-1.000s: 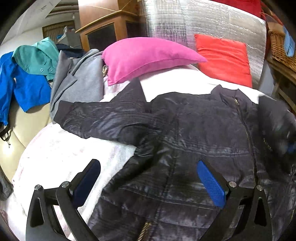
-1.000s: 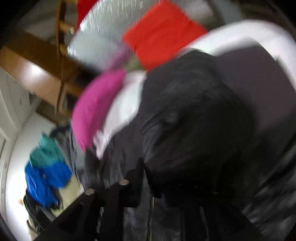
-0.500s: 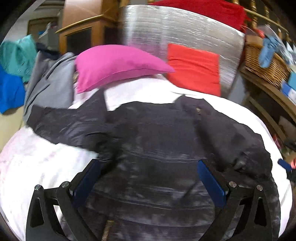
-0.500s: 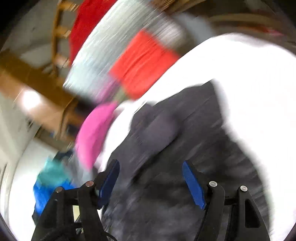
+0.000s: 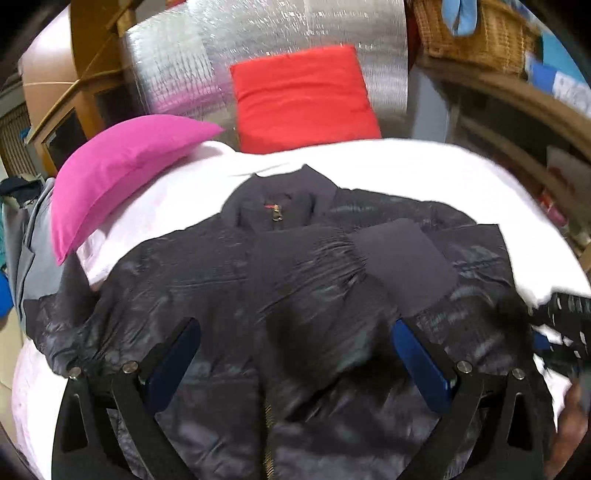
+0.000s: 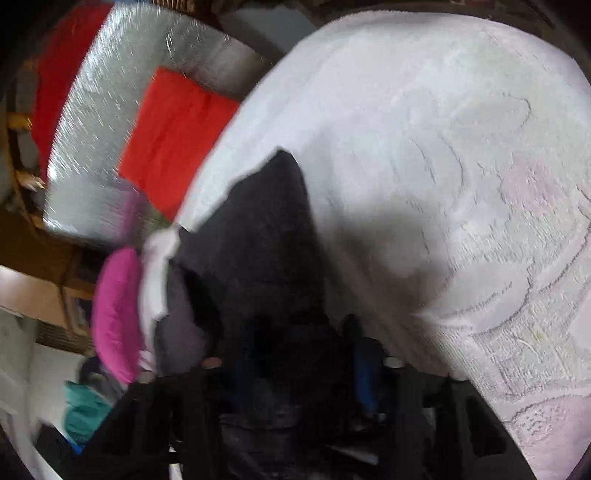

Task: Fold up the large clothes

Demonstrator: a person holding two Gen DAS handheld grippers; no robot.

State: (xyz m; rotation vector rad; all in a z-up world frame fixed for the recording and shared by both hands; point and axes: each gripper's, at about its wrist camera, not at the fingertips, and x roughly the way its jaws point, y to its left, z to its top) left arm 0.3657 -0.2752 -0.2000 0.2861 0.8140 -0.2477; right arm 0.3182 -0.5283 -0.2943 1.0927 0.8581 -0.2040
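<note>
The black jacket (image 5: 295, 295) is spread mid-frame on the white bed (image 5: 406, 162), one sleeve already folded inward. The left tongs (image 5: 295, 365) are held apart above it; the right tongs (image 6: 299, 362) seem clamped on fabric, though blurred. The other sleeve probably needs folding next.

- A white bedspread (image 5: 388, 162) is covering the bed, faint pink patterning showing on it in the right wrist view.
- A pink pillow (image 5: 122, 166) is lying at the head of the bed, a red cushion (image 5: 303, 99) leaning beside it.
- A silver quilted foil sheet (image 5: 258, 44) is standing behind the cushion.
- A wooden cabinet (image 5: 74, 107) is standing on the left.
- A wicker basket (image 5: 476, 33) is sitting on a wooden shelf (image 5: 517, 107) at the right.
- Grey clothing (image 5: 33, 258) is lying at the left edge.
</note>
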